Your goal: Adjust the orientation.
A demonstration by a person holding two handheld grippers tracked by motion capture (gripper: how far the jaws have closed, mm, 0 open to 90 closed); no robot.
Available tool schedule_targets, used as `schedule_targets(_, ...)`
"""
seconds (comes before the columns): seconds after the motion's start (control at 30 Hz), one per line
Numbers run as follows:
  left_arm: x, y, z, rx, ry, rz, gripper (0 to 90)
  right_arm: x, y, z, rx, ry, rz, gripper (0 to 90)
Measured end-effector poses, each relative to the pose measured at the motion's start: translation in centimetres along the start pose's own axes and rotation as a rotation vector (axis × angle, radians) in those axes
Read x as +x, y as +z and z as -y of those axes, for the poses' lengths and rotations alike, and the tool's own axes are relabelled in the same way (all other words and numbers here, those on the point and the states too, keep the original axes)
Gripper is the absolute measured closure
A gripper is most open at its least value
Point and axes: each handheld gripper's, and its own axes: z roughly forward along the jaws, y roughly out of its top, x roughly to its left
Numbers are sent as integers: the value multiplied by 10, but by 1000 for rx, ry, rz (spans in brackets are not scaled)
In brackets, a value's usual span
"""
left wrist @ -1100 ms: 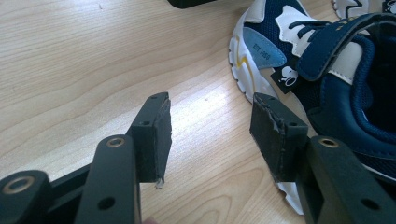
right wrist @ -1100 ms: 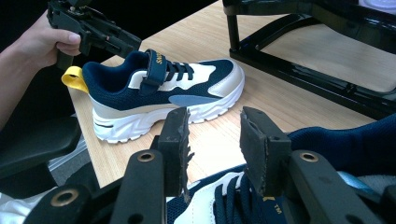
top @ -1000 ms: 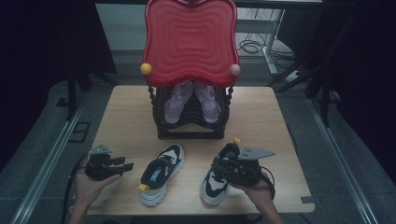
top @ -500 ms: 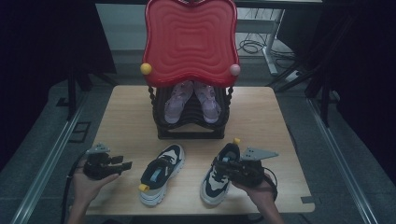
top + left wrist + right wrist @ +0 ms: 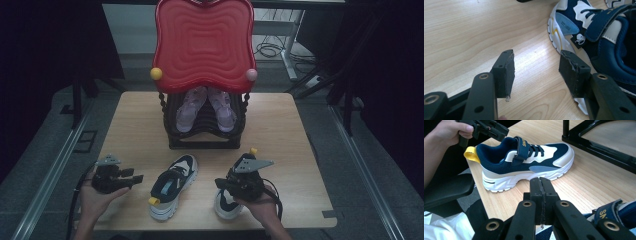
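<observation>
Since both navy-and-white sneakers stand on the worktop [image 5: 280,130] and neither is gripped, the job is judged to be at an early stage, with no lift begun.

Left tool [image 5: 131,178]: released. In the left gripper view its pads stand well apart over bare wood, with nothing between them [image 5: 536,72]. The left sneaker [image 5: 174,187] lies just beside its right-hand pad, apart from it.

Left sneaker: upright on its sole, between the two tools, toe pointing away from the person. The right gripper view shows it ahead of the right tool's tips [image 5: 524,162], side on.

Right tool [image 5: 220,184]: clenched. Its jaws have just been closing, and the right gripper view shows the pads face to face [image 5: 541,187] with no sneaker part between them. A small scrap shows at the lower end of the seam; what it is cannot be told.

Right sneaker [image 5: 226,202]: directly under the right tool and partly covered by it, with its strap showing beside the jaw arms [image 5: 614,215].

Beyond both tools, a black rack [image 5: 205,142] holds a pink pair [image 5: 186,112]. If the navy pair is bound there, both moves remain.

Appearance: navy mesh uppers, white and cream panels, thick white sole, blue side flash, dark laces under a lettered hook strap, and a yellow heel loop. Condition appears clean and undamaged.
</observation>
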Motion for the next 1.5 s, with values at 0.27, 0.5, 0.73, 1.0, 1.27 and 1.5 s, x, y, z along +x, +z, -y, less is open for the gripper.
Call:
schedule_targets(0.27, 0, 0, 0, 0, 0, 0, 458, 0, -6, 6, 29, -16, -2, 889)
schedule_targets(0.5, 2, -1, 0, -4, -7, -3, 459, -2, -32, 43, 51, -16, 6, 890)
schedule_targets(0.73, 2, -2, -1, -7, -9, -3, 459, 0, -41, 74, 84, -7, 7, 890)
schedule_targets(1.0, 3, -2, 0, -8, -10, -3, 460, 1, -37, 83, 105, -28, 9, 891)
schedule_targets(1.27, 5, -3, 0, -7, -13, -6, 462, 3, -19, 79, 109, -61, 7, 891)
schedule_targets(1.5, 5, -2, 1, -4, -11, -3, 462, 11, 1, 67, 111, -95, 43, 891)
